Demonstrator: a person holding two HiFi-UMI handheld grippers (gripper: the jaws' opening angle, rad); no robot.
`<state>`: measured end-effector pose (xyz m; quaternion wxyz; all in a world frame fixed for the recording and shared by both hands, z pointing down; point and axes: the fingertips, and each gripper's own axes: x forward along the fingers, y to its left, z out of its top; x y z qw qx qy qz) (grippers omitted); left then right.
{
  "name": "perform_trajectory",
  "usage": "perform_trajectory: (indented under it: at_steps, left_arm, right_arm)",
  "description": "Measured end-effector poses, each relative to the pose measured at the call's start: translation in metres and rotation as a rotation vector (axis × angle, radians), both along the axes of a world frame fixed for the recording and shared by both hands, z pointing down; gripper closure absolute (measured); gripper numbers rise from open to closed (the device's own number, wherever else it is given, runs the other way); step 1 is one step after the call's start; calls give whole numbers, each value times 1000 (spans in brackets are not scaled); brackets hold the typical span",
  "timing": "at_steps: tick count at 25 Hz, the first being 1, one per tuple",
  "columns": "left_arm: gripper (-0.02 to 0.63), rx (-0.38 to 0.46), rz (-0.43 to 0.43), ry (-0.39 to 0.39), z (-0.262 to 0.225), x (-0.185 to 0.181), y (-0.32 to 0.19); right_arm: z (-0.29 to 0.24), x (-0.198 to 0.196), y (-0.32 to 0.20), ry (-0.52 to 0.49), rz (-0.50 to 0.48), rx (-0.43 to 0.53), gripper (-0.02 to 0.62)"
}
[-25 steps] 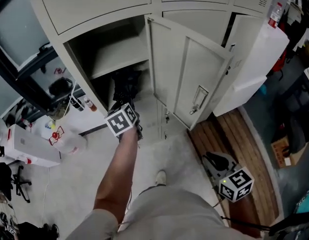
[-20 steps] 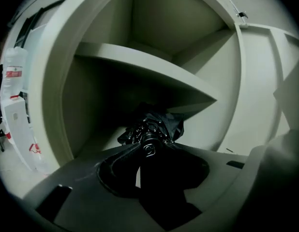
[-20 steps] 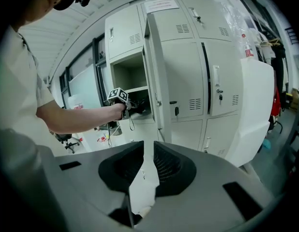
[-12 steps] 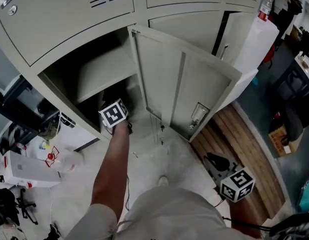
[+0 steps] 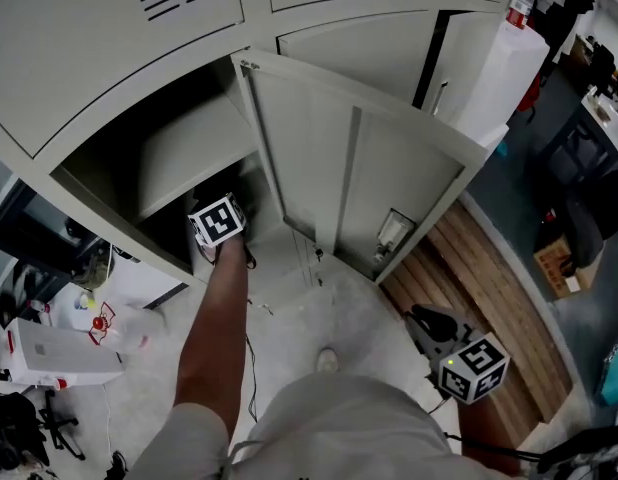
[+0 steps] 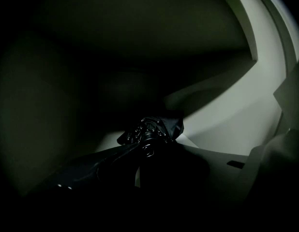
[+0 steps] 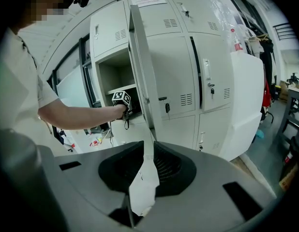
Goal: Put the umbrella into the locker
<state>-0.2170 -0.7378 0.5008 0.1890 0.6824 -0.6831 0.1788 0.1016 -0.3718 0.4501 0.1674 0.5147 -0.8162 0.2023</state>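
Note:
The black folded umbrella (image 6: 152, 129) lies in the dark inside of the open locker compartment (image 5: 184, 148), below its shelf. My left gripper (image 5: 223, 211) reaches into that compartment at arm's length, and only its marker cube shows from above. Its jaws are opening, with the umbrella still between them in the left gripper view. The right gripper view shows the left gripper (image 7: 121, 99) at the locker's mouth. My right gripper (image 5: 426, 324) hangs low by my right side, away from the locker. Its jaws (image 7: 148, 153) stand slightly apart with nothing between them.
The locker door (image 5: 359, 168) swings out to the right of my left arm. A white box (image 5: 49, 353) and small bottles lie on the floor at the left. A wooden platform (image 5: 489, 298) and a white cabinet (image 5: 504, 78) stand at the right. My shoe (image 5: 326, 360) is below.
My left gripper has gone deeper and lower into the locker compartment with the umbrella. The right gripper has stayed by my side.

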Motion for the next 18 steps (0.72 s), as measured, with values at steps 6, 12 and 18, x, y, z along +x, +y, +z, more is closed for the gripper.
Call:
perform_trajectory:
  at_steps: [6,12,18]
  left_arm:
    - [413,-14,52,58,14,11,-3]
    - [356,-8,46,50,5,8,13]
    - [356,25,42,61,-13,11,47]
  right_arm:
    - [3,5,7,-9,10,-6,532]
    - [1,14,20,-13,12,1,532]
    - [-1,25,39,-18,-15,10,534]
